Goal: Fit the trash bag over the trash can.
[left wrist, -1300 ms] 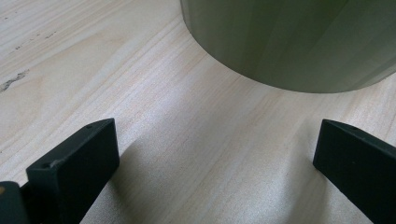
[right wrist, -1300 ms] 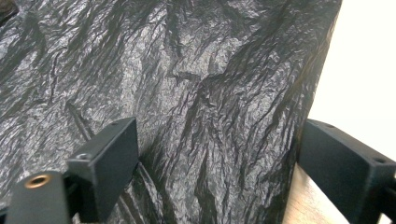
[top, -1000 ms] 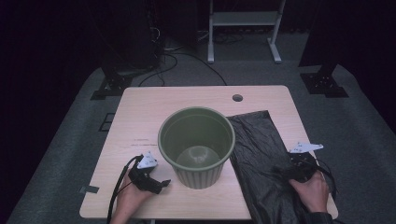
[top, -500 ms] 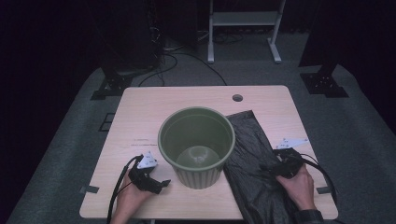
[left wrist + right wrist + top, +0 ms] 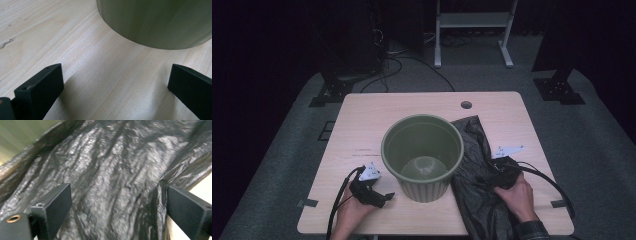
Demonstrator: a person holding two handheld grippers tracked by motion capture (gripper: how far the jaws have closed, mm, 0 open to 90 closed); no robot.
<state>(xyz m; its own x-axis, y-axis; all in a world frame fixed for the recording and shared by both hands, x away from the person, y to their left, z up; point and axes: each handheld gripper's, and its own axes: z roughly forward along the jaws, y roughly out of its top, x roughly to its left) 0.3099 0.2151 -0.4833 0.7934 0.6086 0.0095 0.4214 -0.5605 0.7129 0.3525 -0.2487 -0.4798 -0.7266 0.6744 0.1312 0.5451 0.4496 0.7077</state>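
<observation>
Black bin bag lay crumpled right of green ribbed bin, touching it. Right gripper over it, jaws apart. Left gripper near-left, jaws apart, empty. Judged light, limp, slippery; best pinched at a raised fold.

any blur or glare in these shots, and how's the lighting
Right gripper view: the black bag is smeared by motion blur, with bright sheen on its wrinkles. Left gripper view: sharp, jaws casting soft shadows on the table. High view: table lit, surroundings dark.

Bare table left of the green bin; crumpled black bag crowding its right.
</observation>
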